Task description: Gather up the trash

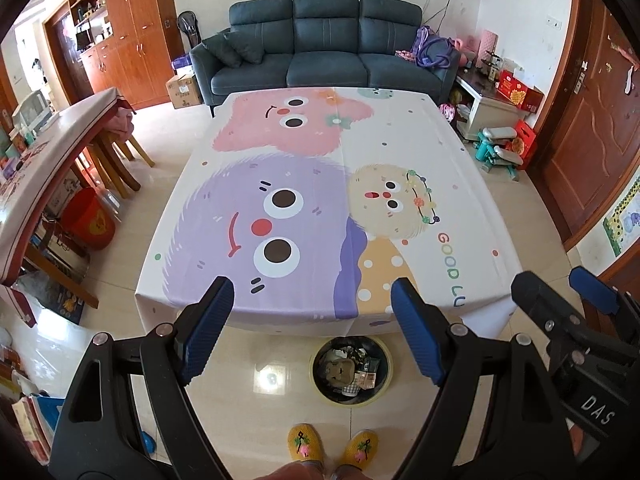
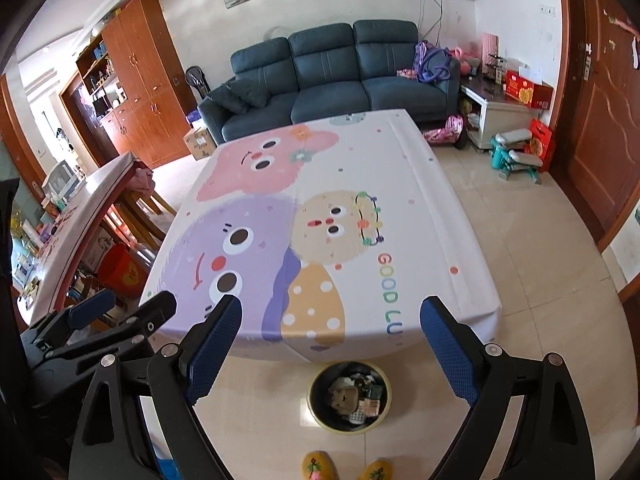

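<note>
A round trash bin with a pale yellow rim stands on the floor by the table's near edge, holding several wrappers and scraps; it also shows in the right wrist view as the bin. The table wears a cartoon monster cloth with nothing lying on it. My left gripper hangs open above the near table edge, nothing between its blue pads. My right gripper is open too, likewise holding nothing. Each gripper appears at the side of the other's view: right gripper, left gripper.
The person's yellow slippers stand just behind the bin. A dining table with chairs and a red bucket are to the left. A blue sofa is beyond the table. A low cabinet and toys sit right.
</note>
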{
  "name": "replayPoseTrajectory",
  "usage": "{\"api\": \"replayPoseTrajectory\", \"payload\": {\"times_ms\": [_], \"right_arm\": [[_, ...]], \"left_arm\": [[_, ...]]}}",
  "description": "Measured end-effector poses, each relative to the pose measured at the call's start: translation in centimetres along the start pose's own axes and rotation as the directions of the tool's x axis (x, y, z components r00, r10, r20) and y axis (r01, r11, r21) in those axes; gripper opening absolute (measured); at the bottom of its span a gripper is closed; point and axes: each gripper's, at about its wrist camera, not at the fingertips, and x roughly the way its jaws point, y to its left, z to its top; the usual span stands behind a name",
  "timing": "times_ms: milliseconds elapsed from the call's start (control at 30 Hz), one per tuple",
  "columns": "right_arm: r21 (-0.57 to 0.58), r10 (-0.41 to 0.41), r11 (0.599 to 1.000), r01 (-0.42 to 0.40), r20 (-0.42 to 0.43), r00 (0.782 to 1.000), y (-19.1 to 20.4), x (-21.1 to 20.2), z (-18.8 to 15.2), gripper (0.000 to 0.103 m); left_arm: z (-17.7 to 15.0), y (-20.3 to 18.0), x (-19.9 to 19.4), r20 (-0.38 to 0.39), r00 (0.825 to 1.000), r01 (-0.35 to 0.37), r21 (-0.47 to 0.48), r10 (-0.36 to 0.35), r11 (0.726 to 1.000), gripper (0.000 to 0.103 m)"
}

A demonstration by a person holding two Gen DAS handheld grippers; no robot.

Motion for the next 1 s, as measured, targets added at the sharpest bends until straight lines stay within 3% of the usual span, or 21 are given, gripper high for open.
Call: {"api": "replayPoseTrajectory", "payload": {"times_ms": [600,1000], "right_arm": [[-0.01,-0.018,1.0,0.019,0.056,0.998,0.7,-1.3,1.8,0.092],[-0.011,-0.017,1.0,0.018,0.035,0.999,0.8,-1.1,2.1,0.092]], "left_arm": [[1.7,0.0,-0.6,0.029,0.999,0.019,0.001,-0.019,1.0,0.079],[1.7,0.3,-0.4,0.006,1.0,0.012,-0.005,-0.012,1.0,0.079]]}}
